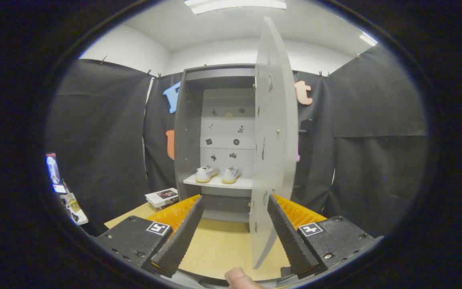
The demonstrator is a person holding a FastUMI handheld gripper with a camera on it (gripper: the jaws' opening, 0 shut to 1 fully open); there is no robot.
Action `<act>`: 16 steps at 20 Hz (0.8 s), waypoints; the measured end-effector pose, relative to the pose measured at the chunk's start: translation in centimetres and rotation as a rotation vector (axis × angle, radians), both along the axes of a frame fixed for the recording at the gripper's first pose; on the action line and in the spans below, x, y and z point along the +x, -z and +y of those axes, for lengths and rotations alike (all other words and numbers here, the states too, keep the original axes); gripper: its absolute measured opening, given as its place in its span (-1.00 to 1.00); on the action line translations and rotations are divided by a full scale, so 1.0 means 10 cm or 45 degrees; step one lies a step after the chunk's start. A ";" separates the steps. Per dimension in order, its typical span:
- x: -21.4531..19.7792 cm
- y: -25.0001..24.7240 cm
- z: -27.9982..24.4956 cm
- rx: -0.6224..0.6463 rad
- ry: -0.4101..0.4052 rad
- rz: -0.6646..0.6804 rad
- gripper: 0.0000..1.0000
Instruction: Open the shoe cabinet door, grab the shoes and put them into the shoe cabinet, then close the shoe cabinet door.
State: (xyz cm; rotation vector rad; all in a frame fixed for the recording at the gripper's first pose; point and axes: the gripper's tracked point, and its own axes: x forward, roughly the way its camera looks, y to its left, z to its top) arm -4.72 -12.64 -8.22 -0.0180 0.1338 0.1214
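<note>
My gripper (235, 202) sits level, its two fingers spread wide apart and clamping nothing. A fingertip (241, 279) of my hand shows just behind them.

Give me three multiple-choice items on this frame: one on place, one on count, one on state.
1. Where are the shoes?
A. on the table
B. on a shelf inside the cabinet
C. between the fingers

2. How many shoes are there?
A. one
B. two
C. four

3. What state is the cabinet door in?
A. swung open
B. fully shut
C. off its hinges, lying flat

Answers:
1 B, the pair sits on the white shelf in the cabinet, beyond the fingers.
2 B, two pale shoes stand side by side.
3 A, the door stands edge-on toward the open gripper, and the inside shows.
</note>
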 end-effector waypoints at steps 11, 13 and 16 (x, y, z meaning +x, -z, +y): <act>0.22 -0.60 -1.49 -0.088 0.230 -0.060 1.00; 0.47 -0.66 -1.57 -0.058 0.234 -0.045 1.00; 0.79 -0.53 -1.45 -0.048 0.161 0.028 1.00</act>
